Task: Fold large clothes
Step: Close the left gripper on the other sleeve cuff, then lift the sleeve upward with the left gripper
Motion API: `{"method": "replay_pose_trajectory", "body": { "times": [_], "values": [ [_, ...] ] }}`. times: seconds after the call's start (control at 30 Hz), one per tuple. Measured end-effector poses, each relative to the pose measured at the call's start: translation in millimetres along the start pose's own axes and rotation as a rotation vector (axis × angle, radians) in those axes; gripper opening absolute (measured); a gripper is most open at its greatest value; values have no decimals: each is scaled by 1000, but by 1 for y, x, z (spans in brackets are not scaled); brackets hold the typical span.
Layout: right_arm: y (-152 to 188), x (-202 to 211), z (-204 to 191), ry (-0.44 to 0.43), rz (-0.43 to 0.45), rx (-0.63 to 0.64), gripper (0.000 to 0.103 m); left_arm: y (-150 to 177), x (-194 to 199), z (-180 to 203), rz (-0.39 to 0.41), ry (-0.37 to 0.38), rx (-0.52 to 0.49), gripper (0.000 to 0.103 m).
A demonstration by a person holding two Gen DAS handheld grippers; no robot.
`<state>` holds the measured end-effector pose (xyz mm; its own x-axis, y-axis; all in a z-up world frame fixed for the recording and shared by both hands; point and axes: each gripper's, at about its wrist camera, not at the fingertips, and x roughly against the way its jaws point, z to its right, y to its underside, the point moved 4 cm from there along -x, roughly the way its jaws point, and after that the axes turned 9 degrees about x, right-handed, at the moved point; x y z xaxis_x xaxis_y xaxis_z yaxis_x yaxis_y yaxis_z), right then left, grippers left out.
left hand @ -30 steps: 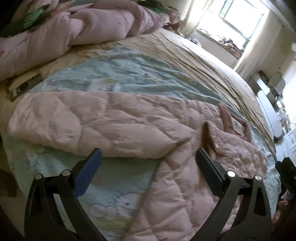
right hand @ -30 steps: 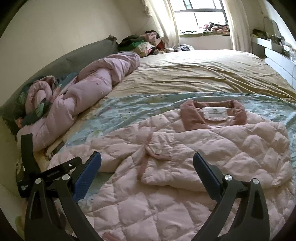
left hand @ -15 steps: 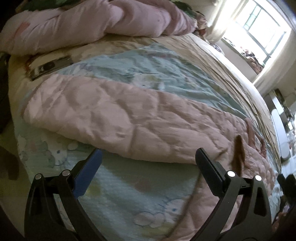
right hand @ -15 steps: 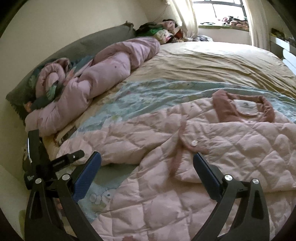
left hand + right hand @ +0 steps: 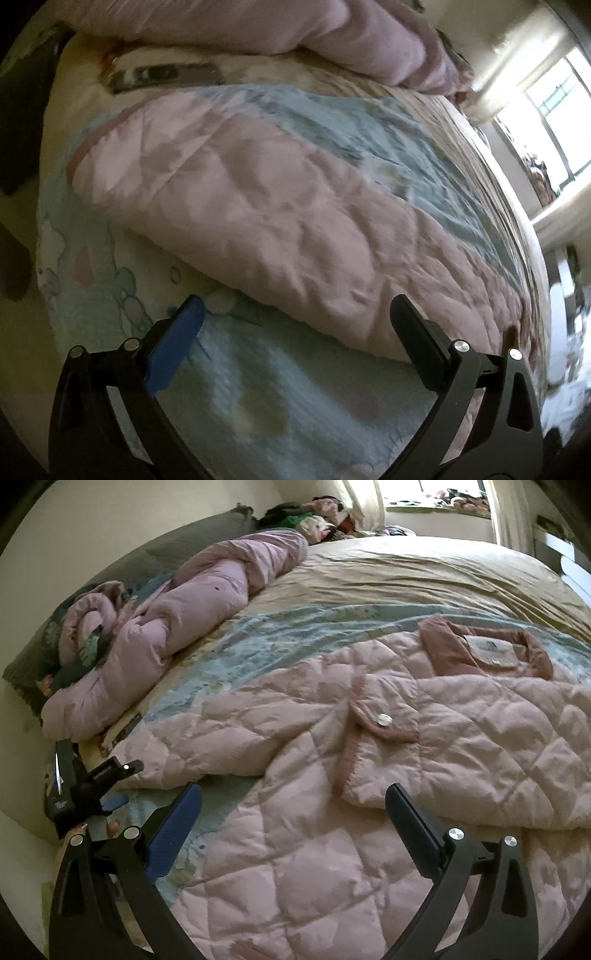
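A pink quilted jacket (image 5: 461,738) lies flat on the bed, collar (image 5: 487,650) toward the far side, a flap pocket with a white button (image 5: 385,720) in the middle. Its left sleeve (image 5: 258,206) stretches out toward the bed's left edge and also shows in the right wrist view (image 5: 221,734). My left gripper (image 5: 295,321) is open and empty, just short of the sleeve's lower edge; it appears in the right wrist view (image 5: 99,786) beside the cuff. My right gripper (image 5: 293,805) is open and empty, low over the jacket's body below the pocket.
A light blue printed sheet (image 5: 277,398) lies under the jacket on a tan bedspread (image 5: 424,576). A rolled pink duvet (image 5: 177,627) runs along the grey headboard (image 5: 184,542). Clothes are piled near the window (image 5: 317,513). A dark flat object (image 5: 162,75) lies past the cuff.
My left gripper has moved left along the sleeve toward its cuff and come in lower and closer. My right gripper has moved lower and closer over the jacket's body. Both stay open.
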<state>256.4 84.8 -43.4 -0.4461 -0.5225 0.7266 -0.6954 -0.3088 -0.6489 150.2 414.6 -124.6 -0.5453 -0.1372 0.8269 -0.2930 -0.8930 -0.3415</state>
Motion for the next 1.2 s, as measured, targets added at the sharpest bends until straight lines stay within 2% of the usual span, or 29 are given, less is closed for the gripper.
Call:
{"method": "replay_pose_trajectory", "body": {
  "times": [0.27, 0.4, 0.47, 0.5, 0.53, 0.57, 0.67, 1.03, 1.2],
  "values": [
    [5, 14, 30, 38, 13, -53, 99, -34, -19, -30, 3, 30, 140, 95],
    [5, 22, 42, 54, 21, -69, 99, -59, -14, -38, 79, 40, 186, 92],
    [6, 26, 47, 57, 28, -78, 99, -65, -9, -44, 104, 55, 216, 73],
    [6, 28, 49, 61, 30, -79, 99, -68, -4, -47, 125, 41, 219, 51],
    [7, 30, 51, 65, 31, -79, 99, -70, 0, -48, 144, 45, 215, 35],
    [7, 32, 53, 68, 33, -81, 99, -72, 5, -47, 158, 65, 204, 28],
    [8, 37, 58, 70, 41, -90, 99, -75, 22, -39, 191, 115, 152, 19],
    [10, 62, 69, 57, 84, -121, 99, -77, 97, 28, 339, 214, 5, 15],
    [14, 77, 80, 59, 114, -146, 99, -70, 128, 60, 381, 272, -47, 14]
  ]
}}
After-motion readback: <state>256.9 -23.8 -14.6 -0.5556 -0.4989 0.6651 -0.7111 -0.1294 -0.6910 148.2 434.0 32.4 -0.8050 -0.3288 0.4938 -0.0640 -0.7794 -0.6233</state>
